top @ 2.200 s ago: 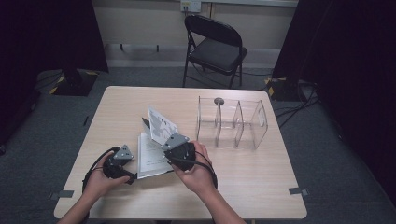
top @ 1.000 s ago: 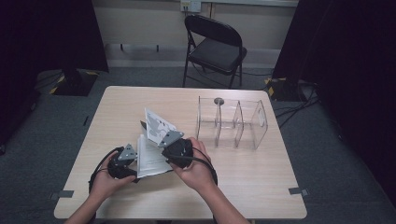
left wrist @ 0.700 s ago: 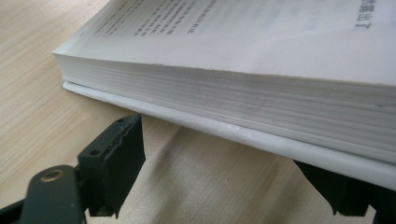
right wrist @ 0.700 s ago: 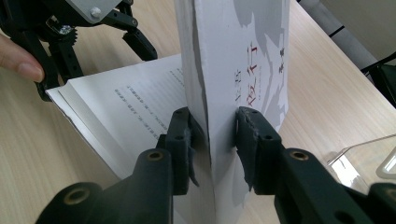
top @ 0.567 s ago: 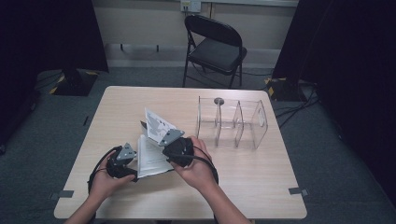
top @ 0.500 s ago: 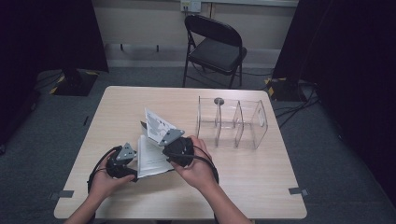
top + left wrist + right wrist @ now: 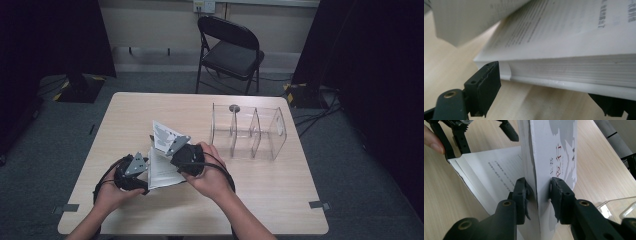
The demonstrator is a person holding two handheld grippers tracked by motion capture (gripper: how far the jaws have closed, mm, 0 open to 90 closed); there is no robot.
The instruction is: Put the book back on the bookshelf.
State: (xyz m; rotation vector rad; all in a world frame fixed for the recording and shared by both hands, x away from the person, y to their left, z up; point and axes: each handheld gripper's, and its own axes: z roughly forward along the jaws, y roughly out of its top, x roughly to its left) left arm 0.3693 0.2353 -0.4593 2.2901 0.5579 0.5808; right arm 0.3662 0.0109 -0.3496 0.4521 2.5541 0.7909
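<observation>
Cover point(image 7: 554, 157) risked tearing: right gripper point(image 7: 538, 192) pinched it upright, while left gripper point(image 7: 544, 97), at nine o'clock, straddled the book point(image 7: 574, 57) unclamped.

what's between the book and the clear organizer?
Bare tabletop: in the high view nothing lies between the book and the clear organizer.

- We count one book point(image 7: 162, 160) lying open on one desk point(image 7: 260, 190).
- We count two tongs: left tongs point(image 7: 131, 172), right tongs point(image 7: 186, 157).
- We count one clear organizer point(image 7: 247, 132) with three compartments.
- We count one folding chair point(image 7: 230, 50).
</observation>
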